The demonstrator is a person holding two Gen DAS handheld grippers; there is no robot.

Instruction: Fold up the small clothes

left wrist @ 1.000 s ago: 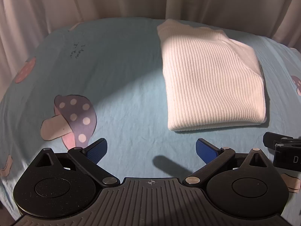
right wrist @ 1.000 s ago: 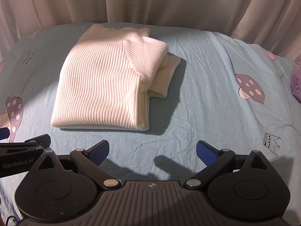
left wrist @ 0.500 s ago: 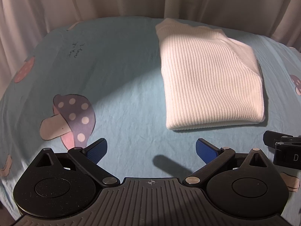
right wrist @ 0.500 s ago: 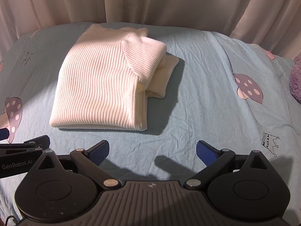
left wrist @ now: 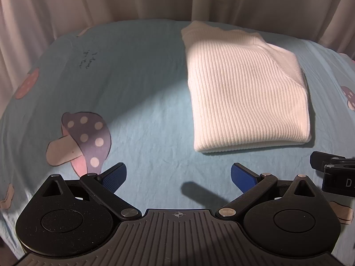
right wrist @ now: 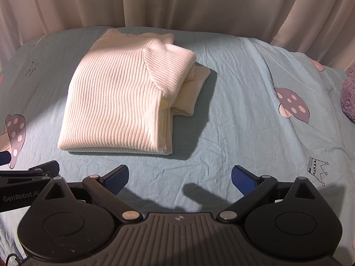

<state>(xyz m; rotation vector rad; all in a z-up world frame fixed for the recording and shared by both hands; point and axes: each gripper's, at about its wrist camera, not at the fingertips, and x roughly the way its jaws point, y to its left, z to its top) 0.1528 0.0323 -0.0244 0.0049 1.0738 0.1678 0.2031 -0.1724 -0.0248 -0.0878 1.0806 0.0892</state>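
the folded white ribbed sweater lies on the bed sheet ahead of both spread, empty tools, left tool and right tool, its long axis running away from them, nearer the right.

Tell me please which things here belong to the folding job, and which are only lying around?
Part of the job:
- white ribbed sweater, already folded
- left gripper, open
- right gripper, open

Not part of it:
- blue mushroom-print sheet
- curtain
- purple fluffy thing at the right edge
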